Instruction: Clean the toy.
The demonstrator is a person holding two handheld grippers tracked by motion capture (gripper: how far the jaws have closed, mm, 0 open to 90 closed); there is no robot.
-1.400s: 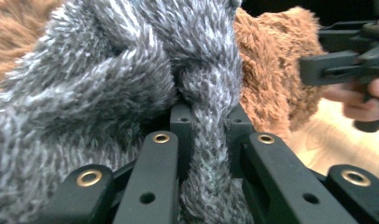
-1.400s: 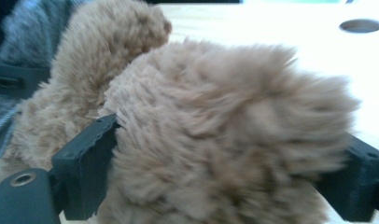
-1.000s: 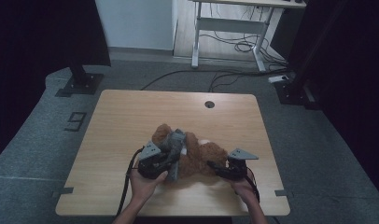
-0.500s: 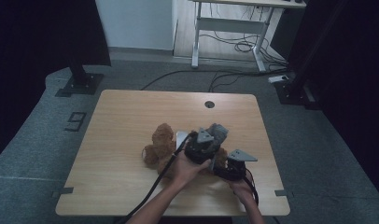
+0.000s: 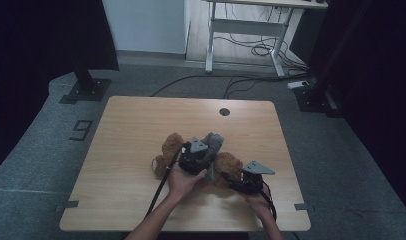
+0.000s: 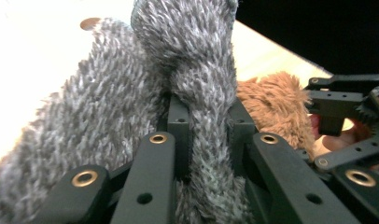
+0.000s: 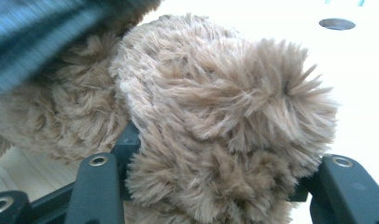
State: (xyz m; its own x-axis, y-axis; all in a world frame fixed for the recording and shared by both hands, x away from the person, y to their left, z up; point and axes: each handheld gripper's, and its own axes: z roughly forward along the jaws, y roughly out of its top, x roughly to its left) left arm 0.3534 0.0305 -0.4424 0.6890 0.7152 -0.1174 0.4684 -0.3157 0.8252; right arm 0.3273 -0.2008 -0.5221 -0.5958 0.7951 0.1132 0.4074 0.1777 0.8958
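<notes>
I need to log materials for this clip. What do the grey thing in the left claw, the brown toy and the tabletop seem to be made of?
Grey piece: looks like long-pile plush fabric, matte, with white-tipped fibres; the left claw pinches it into a soft fold.
Brown toy: probably synthetic fur, shaggy and tufted, bulging between the right claw jaws.
Table: wood or wood-look laminate, smooth, with visible grain lines.

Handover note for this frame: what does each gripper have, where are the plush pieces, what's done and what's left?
Left gripper: shut on a fold of the grey furry cloth, held above the brown plush toy.
Right gripper: jaws around a limb of the toy, pinning it to the table.
Done: both grips are set.
Left: probably working the cloth onto or off the toy; I can't tell which.
</notes>
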